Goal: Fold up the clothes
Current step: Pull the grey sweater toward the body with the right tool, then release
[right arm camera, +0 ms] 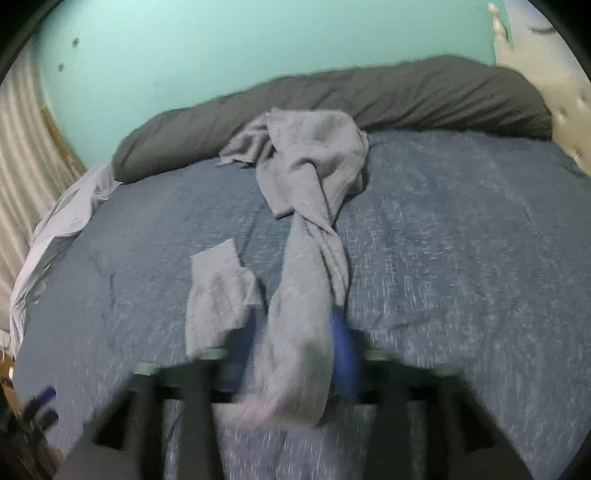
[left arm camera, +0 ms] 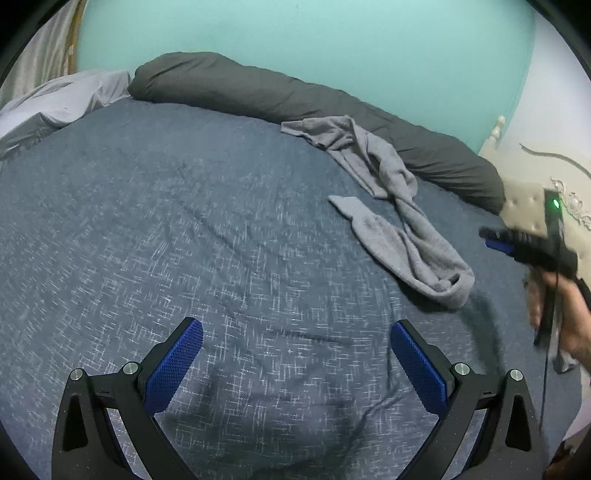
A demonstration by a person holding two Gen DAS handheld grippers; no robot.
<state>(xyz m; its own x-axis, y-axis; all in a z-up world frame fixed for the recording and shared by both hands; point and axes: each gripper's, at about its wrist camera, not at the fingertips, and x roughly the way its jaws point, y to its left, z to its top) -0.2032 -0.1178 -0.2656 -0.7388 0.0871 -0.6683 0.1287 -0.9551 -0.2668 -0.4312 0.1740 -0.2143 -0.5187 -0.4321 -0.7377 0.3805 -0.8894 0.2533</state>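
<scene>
Lying twisted on the blue bedspread (left arm camera: 184,240), the grey garment (left arm camera: 399,221) sits at two o'clock from the left gripper (left arm camera: 295,365), jaws apart and empty, while the right gripper (right arm camera: 295,347) stands parted around its near end.

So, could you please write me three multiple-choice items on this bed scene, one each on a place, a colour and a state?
1. Where does the far end of the crumpled light grey knit garment lie?
A. against the long dark grey pillow
B. on the floor
C. over the headboard

2. What colour is the wall behind the bed?
A. white
B. turquoise
C. brown

3. How is the left gripper?
A. shut on the garment
B. shut on the pillow
C. open and empty

Key: 1 A, its end rests at the pillow's edge; 2 B, turquoise in both views; 3 C, only the blue speckled bedspread shows between its blue pads.
</scene>
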